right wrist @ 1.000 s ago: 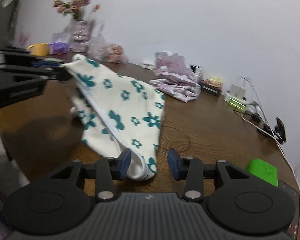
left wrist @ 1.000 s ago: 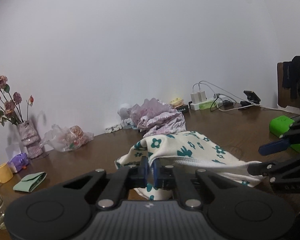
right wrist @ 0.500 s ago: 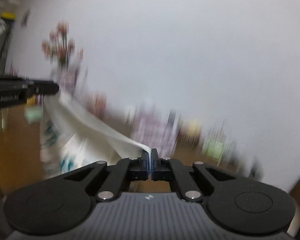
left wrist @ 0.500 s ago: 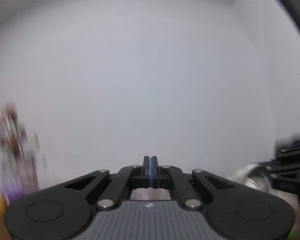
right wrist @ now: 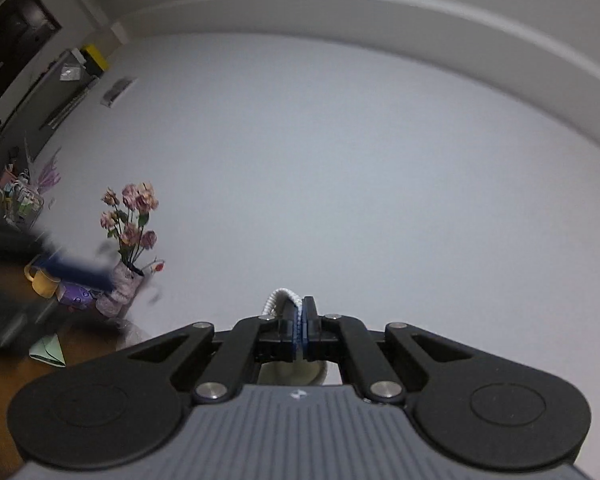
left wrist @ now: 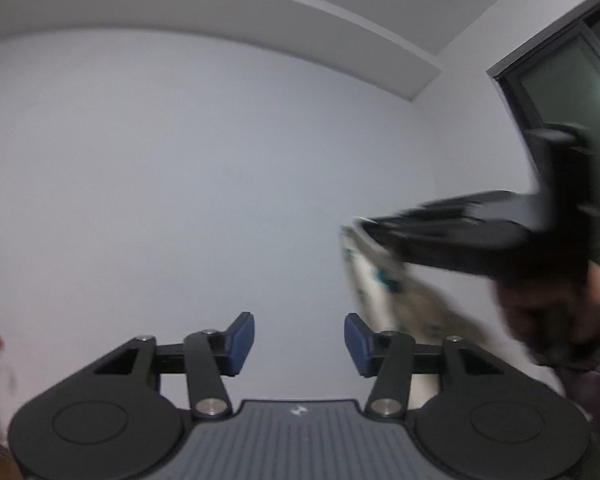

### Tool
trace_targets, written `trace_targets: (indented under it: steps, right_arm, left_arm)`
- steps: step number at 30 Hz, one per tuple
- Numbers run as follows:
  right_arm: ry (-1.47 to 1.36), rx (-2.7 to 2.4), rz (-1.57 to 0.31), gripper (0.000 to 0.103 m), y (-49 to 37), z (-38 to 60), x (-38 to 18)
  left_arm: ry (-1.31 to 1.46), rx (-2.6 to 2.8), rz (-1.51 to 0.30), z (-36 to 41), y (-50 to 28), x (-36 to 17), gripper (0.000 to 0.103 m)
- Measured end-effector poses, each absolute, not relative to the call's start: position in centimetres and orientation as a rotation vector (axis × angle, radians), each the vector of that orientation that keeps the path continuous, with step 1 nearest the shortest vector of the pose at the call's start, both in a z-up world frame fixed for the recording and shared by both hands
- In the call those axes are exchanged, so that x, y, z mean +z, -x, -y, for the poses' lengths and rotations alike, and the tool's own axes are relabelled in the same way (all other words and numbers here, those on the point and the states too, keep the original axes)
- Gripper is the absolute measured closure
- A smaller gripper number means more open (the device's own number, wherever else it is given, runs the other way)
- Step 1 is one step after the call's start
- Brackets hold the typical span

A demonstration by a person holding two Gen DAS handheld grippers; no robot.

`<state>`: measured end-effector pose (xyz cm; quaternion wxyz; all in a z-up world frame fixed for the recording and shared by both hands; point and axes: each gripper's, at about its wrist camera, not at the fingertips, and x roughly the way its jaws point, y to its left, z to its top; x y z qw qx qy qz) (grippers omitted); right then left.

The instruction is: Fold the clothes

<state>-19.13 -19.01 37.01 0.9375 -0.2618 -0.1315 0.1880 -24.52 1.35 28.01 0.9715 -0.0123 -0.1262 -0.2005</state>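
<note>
Against a white wall: two grippers, one garment raised.
Left gripper (left wrist: 299,340) jaws opening, nothing between them. Right gripper (right wrist: 301,322) pinches the garment (right wrist: 278,299) by its white hem; cloth hangs below. Beyond, flowers (right wrist: 130,216), mug (right wrist: 42,281) on table (right wrist: 4,372).

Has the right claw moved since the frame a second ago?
Yes. The right claw has risen: the flower vase, then above it in the right wrist view, now sits level with it, and the table has nearly left view.
</note>
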Motion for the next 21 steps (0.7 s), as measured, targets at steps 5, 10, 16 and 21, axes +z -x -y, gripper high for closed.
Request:
trace_targets:
  steps: [5,10,16,21]
  right_arm:
    - [0.487,0.33,0.083,0.102,10.7,16.6,37.6]
    - [0.433,0.066,-0.296,0.087,-7.5,16.5,31.8]
    - [0.337,0.245,-0.682,0.041,-12.4,21.8,20.6]
    - [0.35,0.448,-0.722,0.041,-3.3,22.2,12.7]
  left_arm:
    - [0.033,-0.314,0.211,-1.9,20.9,27.4,0.033]
    - [-0.022,-0.197,-0.014,-2.8,14.4,23.2,0.026]
    - [-0.094,-0.257,-0.295,-3.9,11.4,14.1,0.024]
    - [-0.016,-0.423,-0.52,-3.3,11.6,7.9,0.024]
